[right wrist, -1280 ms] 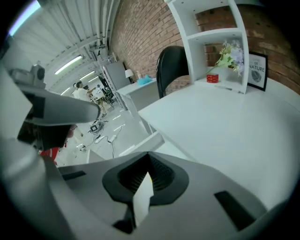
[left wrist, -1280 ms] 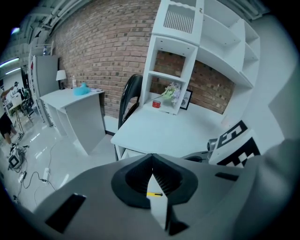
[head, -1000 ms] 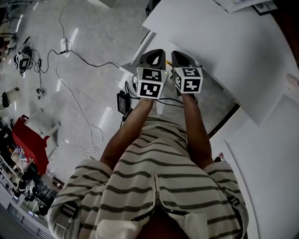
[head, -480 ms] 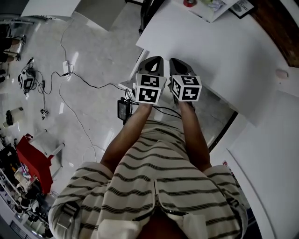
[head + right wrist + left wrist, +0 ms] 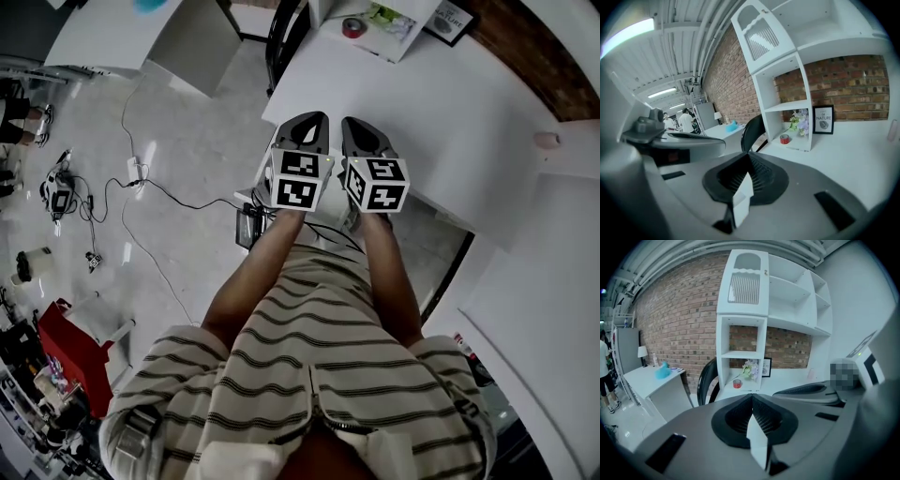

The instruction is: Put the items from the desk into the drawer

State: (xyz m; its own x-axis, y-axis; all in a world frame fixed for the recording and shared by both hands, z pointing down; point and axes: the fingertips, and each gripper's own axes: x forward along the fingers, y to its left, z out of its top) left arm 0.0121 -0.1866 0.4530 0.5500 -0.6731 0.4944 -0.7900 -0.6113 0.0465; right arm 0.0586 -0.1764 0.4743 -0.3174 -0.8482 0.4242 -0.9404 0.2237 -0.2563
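Note:
Both grippers are held side by side over the near edge of the white desk [image 5: 459,103]. My left gripper [image 5: 309,122] and right gripper [image 5: 357,126] are both shut, with nothing between their pads. At the back of the desk a red tape roll [image 5: 353,27] lies next to a bunch of flowers [image 5: 385,16] and a small picture frame [image 5: 449,20]. The left gripper view shows the tape roll [image 5: 737,383] in a low shelf nook, far beyond the jaws [image 5: 752,397]. The right gripper view shows the same roll [image 5: 784,138], the flowers [image 5: 799,120] and the frame [image 5: 823,119] beyond its jaws [image 5: 749,157]. No drawer shows.
A black chair [image 5: 279,33] stands at the desk's left end. A tall white shelf unit [image 5: 743,319] rises from the desk against a brick wall. A small pink thing [image 5: 547,141] lies at the desk's right. Cables [image 5: 141,183] trail on the floor; a second desk [image 5: 122,33] stands left.
The head view has swung toward the back of the desk, bringing the tape roll, flowers and frame into sight. Both grippers stay shut and side by side.

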